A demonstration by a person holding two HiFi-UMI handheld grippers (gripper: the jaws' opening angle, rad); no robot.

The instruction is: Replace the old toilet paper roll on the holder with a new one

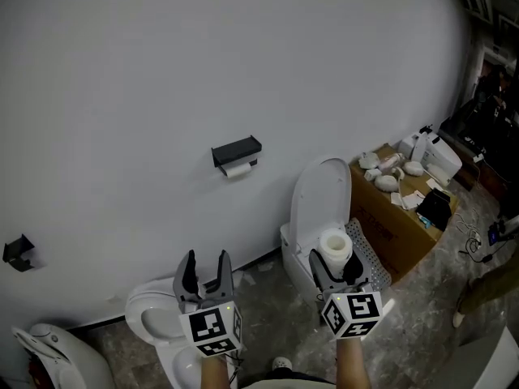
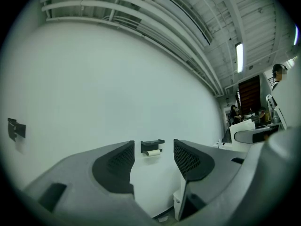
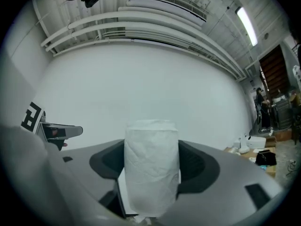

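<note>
A black holder (image 1: 236, 151) hangs on the white wall with a thin, nearly used-up old roll (image 1: 237, 169) under it. My left gripper (image 1: 204, 272) is open and empty, well short of the wall. In the left gripper view the holder (image 2: 152, 144) and old roll (image 2: 152, 152) show far off between the spread jaws of that gripper (image 2: 153, 163). My right gripper (image 1: 336, 264) is shut on a full white new roll (image 1: 334, 244) that stands upright. In the right gripper view the new roll (image 3: 151, 166) fills the gap between the jaws of the right gripper (image 3: 151, 173).
A white toilet (image 1: 320, 197) with its lid up stands below and right of the holder. Two more toilets (image 1: 150, 314) (image 1: 57, 355) sit at lower left. A cardboard box (image 1: 393, 225) with small items is at right. A black fixture (image 1: 18, 251) is on the wall at far left.
</note>
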